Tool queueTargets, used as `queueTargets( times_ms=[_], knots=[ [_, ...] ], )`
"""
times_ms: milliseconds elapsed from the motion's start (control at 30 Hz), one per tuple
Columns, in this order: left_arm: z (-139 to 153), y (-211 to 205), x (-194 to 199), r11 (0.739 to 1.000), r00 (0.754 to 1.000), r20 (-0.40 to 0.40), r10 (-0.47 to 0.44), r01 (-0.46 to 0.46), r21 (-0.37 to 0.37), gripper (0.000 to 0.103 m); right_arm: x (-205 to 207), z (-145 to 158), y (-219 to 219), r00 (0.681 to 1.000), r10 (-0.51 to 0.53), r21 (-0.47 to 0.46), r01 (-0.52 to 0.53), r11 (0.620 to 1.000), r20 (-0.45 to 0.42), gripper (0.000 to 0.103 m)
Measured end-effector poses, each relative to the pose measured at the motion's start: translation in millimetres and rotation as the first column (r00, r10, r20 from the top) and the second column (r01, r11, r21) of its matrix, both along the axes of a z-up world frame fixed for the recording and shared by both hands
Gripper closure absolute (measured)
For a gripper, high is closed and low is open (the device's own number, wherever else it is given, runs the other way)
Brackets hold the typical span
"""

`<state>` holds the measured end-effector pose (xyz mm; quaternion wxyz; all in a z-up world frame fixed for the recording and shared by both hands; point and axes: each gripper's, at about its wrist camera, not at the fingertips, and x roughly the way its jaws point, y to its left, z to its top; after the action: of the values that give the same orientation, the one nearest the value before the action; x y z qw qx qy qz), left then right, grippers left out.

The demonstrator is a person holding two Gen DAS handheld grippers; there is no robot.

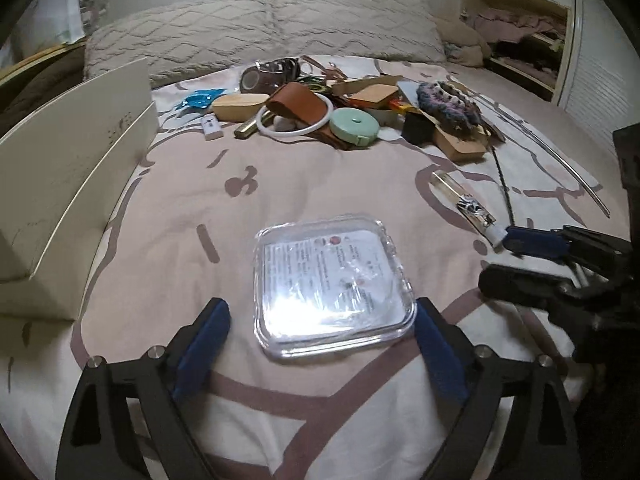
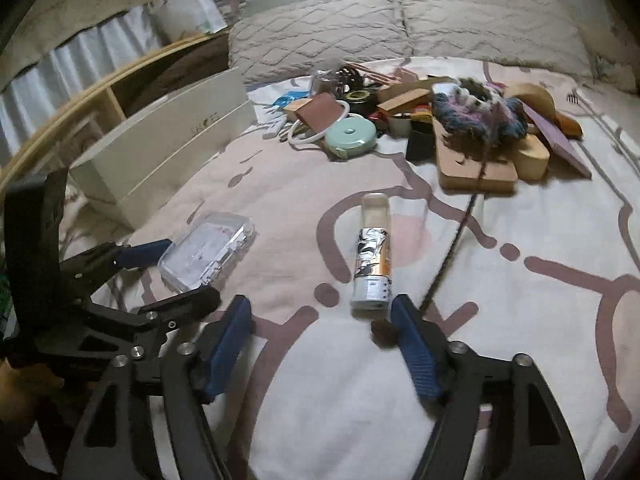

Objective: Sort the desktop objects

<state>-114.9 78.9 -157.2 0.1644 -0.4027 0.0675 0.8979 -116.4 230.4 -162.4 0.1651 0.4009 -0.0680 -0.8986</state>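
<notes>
A clear plastic case [image 1: 332,288] with a printed sheet inside lies flat on the patterned bed cover [image 1: 240,208]. My left gripper [image 1: 320,340] stands open around its near end, the left pad apart from it and the right pad close by its corner. The right wrist view shows the same case [image 2: 208,252] between the left gripper's [image 2: 176,276] fingers. A small tube [image 2: 372,256] with a clear cap lies just beyond my right gripper [image 2: 320,320], which is open and holds nothing. That tube [image 1: 464,204] sits near the right gripper [image 1: 516,262] in the left wrist view.
A heap of small items lies farther up the bed: a green tape measure [image 2: 350,136], a white ring [image 1: 296,120], a yarn ball [image 2: 480,116], wooden boards [image 2: 476,168]. A white box [image 1: 72,168] stands at the left. A thin dark rod [image 2: 452,248] runs beside the tube. Pillows [image 1: 260,28] lie behind.
</notes>
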Motion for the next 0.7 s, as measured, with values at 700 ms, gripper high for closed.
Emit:
queueTargets(
  times_ms=[700],
  knots=[
    [-2,3,-10,0.998,0.998,-0.008,0.066,-0.066,-0.006,0.003,11,27,91,0.933,-0.359,-0.018,0.359,0.933,-0.002,0.027]
  ],
)
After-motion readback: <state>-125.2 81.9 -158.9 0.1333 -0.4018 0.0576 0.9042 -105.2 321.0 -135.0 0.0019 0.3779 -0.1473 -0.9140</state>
